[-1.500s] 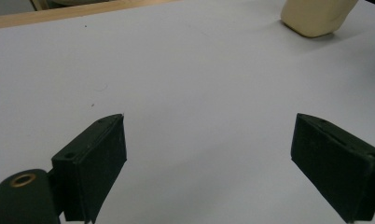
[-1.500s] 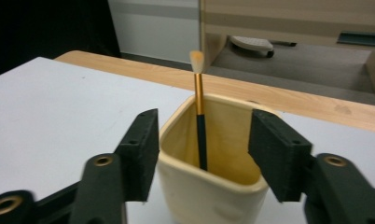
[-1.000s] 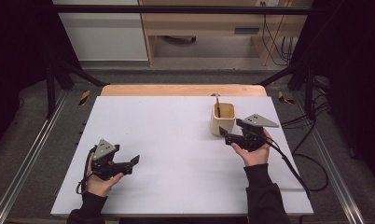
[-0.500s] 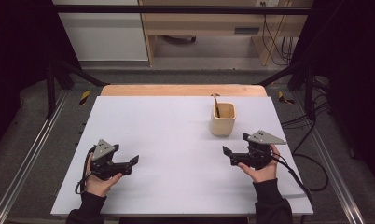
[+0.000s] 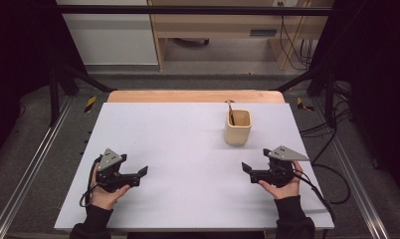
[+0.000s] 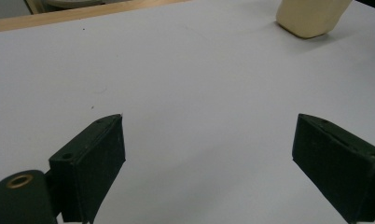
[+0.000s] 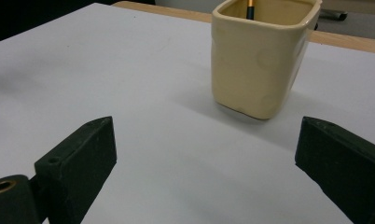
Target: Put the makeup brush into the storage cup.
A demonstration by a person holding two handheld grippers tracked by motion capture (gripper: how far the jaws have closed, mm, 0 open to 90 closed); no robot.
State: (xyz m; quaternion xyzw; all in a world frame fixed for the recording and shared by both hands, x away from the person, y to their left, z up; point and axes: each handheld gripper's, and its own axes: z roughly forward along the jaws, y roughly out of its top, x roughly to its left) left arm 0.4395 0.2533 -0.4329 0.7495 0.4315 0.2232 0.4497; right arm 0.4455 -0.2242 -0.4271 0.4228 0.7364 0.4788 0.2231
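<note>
A cream square cup (image 5: 238,127) stands right of centre on the white table (image 5: 188,149), with a dark, gold-banded stick (image 5: 231,113) leaning inside it. My right gripper (image 5: 248,172) rests near the front right, a short way in front of the cup. Its jaws have just been opening and stand wide with nothing between them. In the right gripper view (image 7: 208,126) the cup (image 7: 258,60) sits ahead beyond the jaws, the stick (image 7: 250,8) showing at its rim. My left gripper (image 5: 140,175) lies at the front left, open and empty (image 6: 209,126), with the cup (image 6: 311,18) far off.
A wooden strip (image 5: 195,96) runs along the table's far edge. Cables (image 5: 332,132) trail over the floor at the right. Metal rails (image 5: 34,164) flank the table, and a wooden desk frame (image 5: 213,30) stands behind it.
My right gripper has drawn back from beside the cup toward the table's near right and sunk lower, its jaws wider. The left gripper has stayed put.
</note>
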